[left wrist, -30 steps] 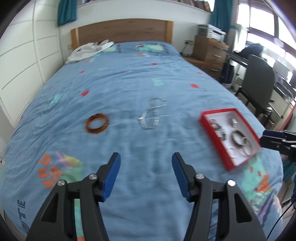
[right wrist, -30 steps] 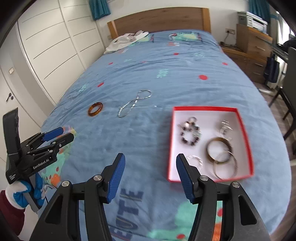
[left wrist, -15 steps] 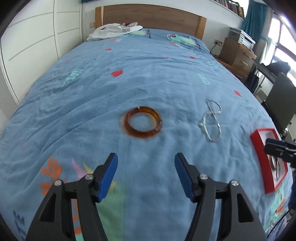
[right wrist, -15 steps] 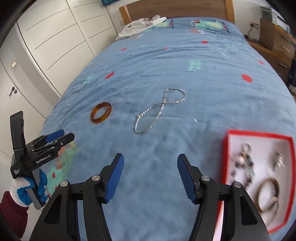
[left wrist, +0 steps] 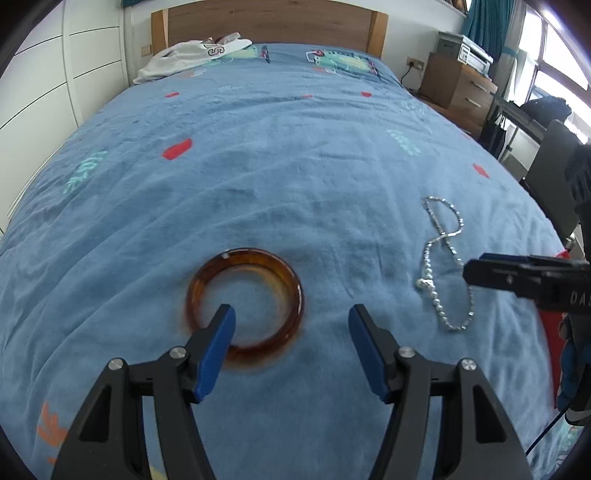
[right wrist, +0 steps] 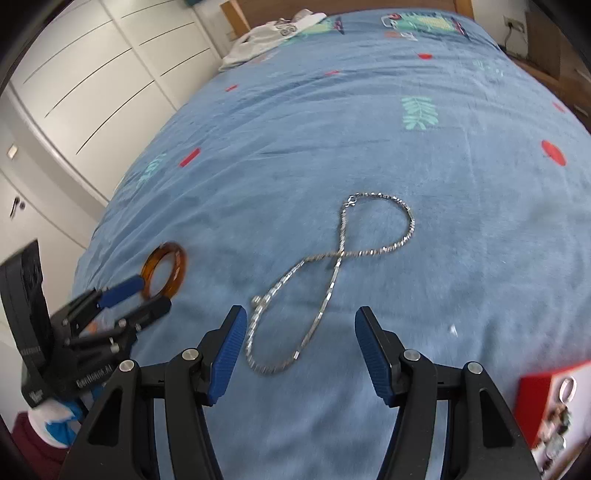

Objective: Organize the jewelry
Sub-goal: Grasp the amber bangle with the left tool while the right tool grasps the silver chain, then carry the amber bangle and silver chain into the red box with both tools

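Bed: bedspread (left wrist: 280, 177) fills both views, headboard (left wrist: 266, 22) at 12 o'clock.
Bangle (left wrist: 245, 308): flat on the bedspread, at 11 o'clock from the left gripper (left wrist: 291, 332), its near rim behind the left finger.
Necklace (right wrist: 332, 273): on the bedspread at 3 o'clock of the bangle, its near loop between the right gripper's (right wrist: 299, 338) fingers.
Jewelry box (right wrist: 546, 402): at 4 o'clock of the necklace.
Garment (left wrist: 188, 55): by the headboard, 11 o'clock.

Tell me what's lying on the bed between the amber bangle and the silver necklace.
Nothing: only bare blue bedspread separates the amber bangle from the silver necklace, clearest in the left wrist view.
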